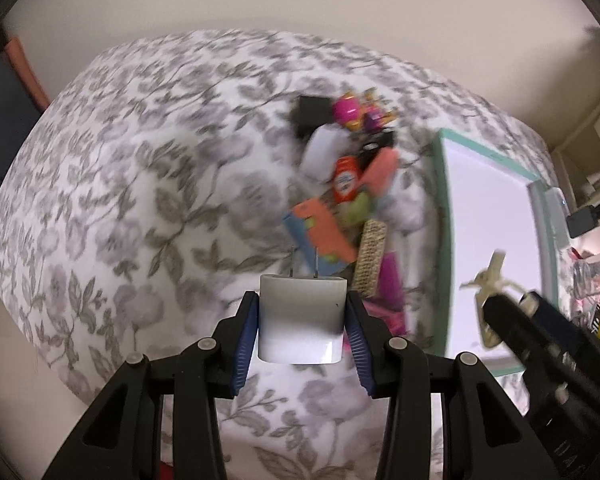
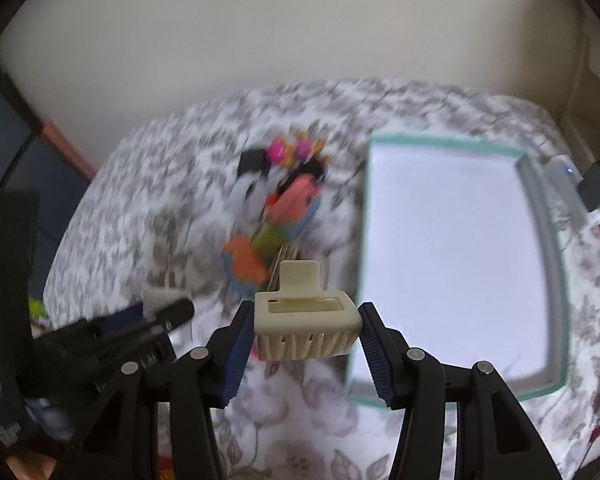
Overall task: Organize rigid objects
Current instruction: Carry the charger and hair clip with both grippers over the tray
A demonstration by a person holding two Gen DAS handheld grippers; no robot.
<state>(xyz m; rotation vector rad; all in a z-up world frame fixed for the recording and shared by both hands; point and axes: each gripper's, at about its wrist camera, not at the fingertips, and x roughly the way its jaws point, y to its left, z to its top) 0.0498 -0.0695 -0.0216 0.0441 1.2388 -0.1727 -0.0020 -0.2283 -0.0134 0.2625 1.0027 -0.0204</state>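
Observation:
My left gripper is shut on a white plug charger, prongs pointing away, held above the floral bedspread. A cream hair claw clip sits between the blue pads of my right gripper, which is shut on it. That right gripper shows at the right edge of the left wrist view with the clip. The left gripper appears low left in the right wrist view. A pile of small colourful objects lies on the bed beside a shallow teal-rimmed white box.
The box lies to the right of the pile; its white inside shows nothing in it. A black device with a cable sits past the box's far right corner. A plain wall rises behind the bed.

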